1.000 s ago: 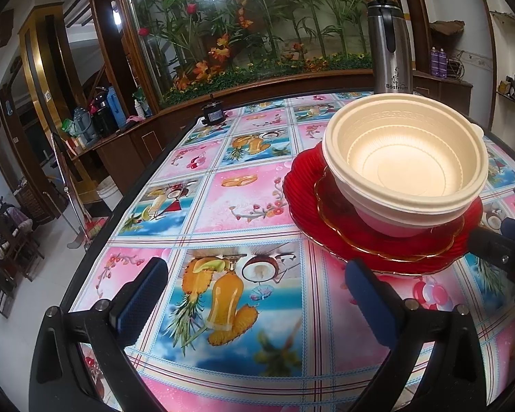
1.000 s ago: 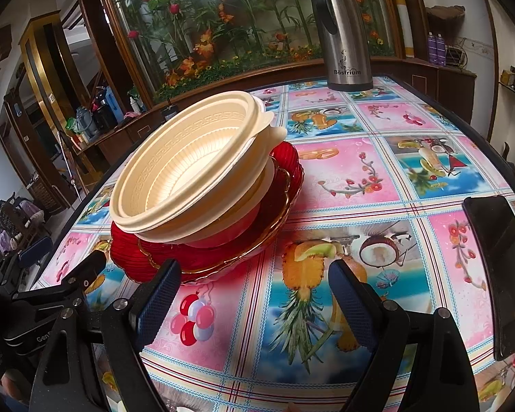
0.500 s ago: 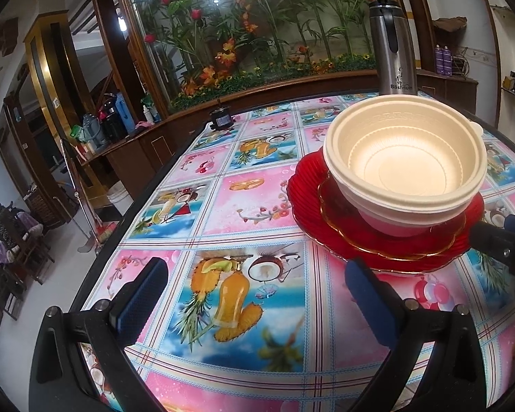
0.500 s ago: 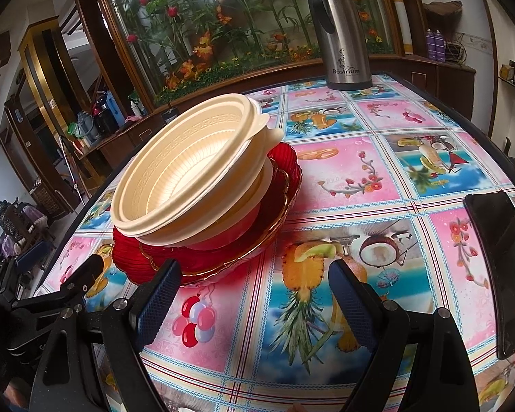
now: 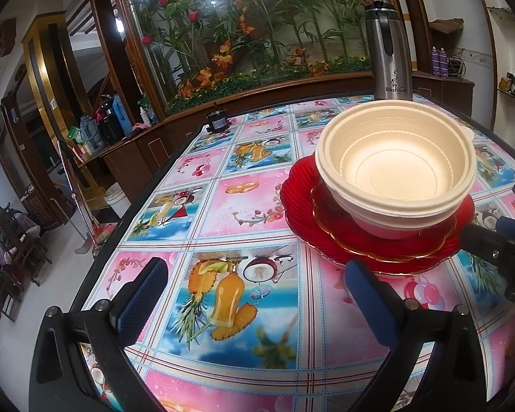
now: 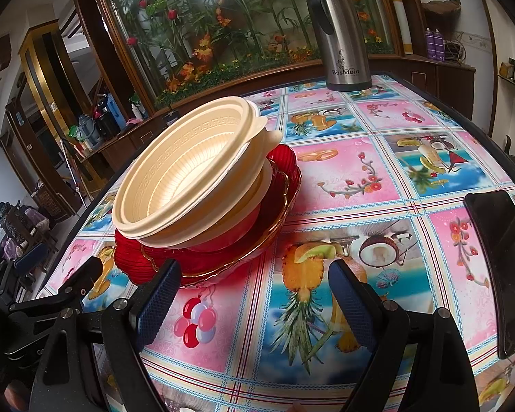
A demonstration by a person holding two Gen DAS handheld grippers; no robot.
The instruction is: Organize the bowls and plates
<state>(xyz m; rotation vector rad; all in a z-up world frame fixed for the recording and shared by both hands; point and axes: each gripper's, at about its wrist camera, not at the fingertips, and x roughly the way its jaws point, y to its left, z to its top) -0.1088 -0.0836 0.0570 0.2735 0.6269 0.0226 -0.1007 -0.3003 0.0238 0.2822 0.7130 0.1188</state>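
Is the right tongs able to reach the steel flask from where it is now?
Probably yes: the right tongs are open and empty, and only bare tablecloth lies before the flask.

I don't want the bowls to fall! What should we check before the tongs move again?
1. Left tongs open and holding nothing: ok.
2. Right tongs open and holding nothing: ok.
3. Cream bowls nested level: not ok, they lean in the right wrist view.
4. Red plates flat on the tablecloth under the bowls: ok.
5. Steel flask upright, apart from the stack: ok.
6. Black phone near the table edge, out of the way: cannot tell.
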